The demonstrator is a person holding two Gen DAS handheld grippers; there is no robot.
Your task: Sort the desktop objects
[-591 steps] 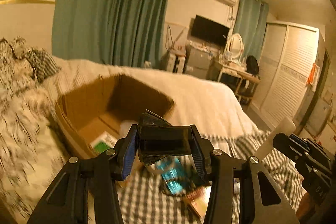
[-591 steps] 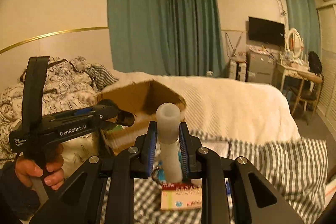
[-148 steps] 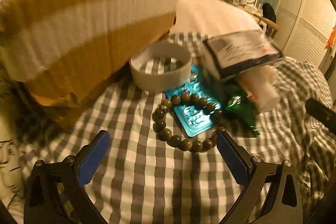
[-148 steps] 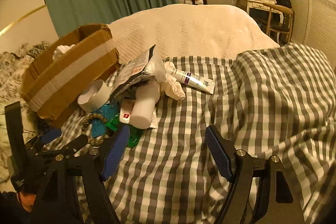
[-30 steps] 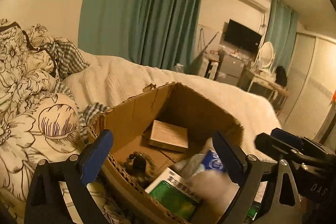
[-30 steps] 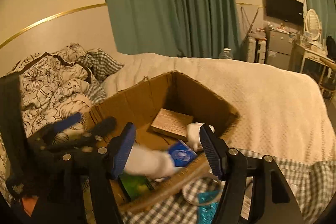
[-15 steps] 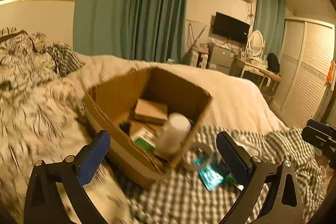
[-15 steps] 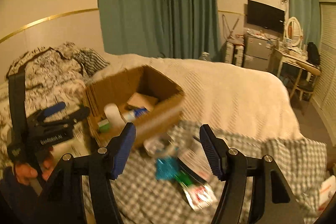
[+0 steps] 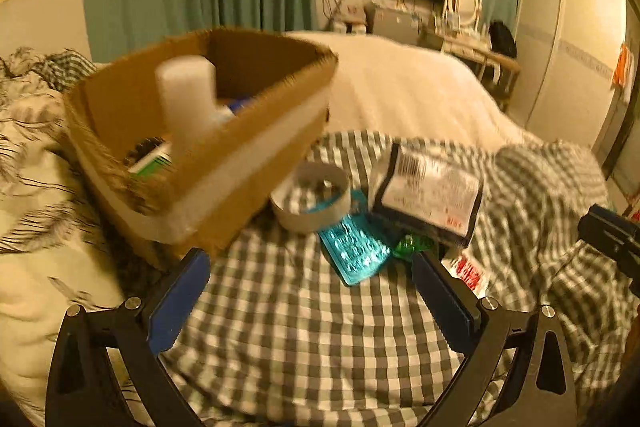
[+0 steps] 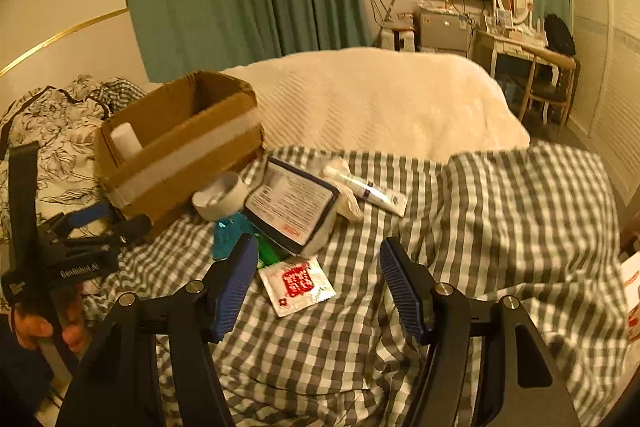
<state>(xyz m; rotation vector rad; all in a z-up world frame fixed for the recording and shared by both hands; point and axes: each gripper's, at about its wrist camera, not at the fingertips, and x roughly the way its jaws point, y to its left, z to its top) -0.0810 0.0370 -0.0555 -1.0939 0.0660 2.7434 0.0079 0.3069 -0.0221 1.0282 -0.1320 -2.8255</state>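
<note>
While both grippers are hovering over the checked bedspread [image 10: 500, 227], the left gripper [image 9: 310, 291] and right gripper [image 10: 316, 283] are holding their jaws spread with nothing between them. A white bottle [image 9: 186, 99] is standing in the cardboard box [image 9: 240, 163], and a tape roll [image 9: 310, 197], teal blister pack [image 9: 354, 247] and printed pouch [image 9: 430, 189] are lying beside it.

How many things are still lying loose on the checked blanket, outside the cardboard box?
6 visible: white tape ring, teal blister pack, green packet, dark-edged printed pouch, white tube, red-and-white sachet. More may hide beneath the pouch.
</note>
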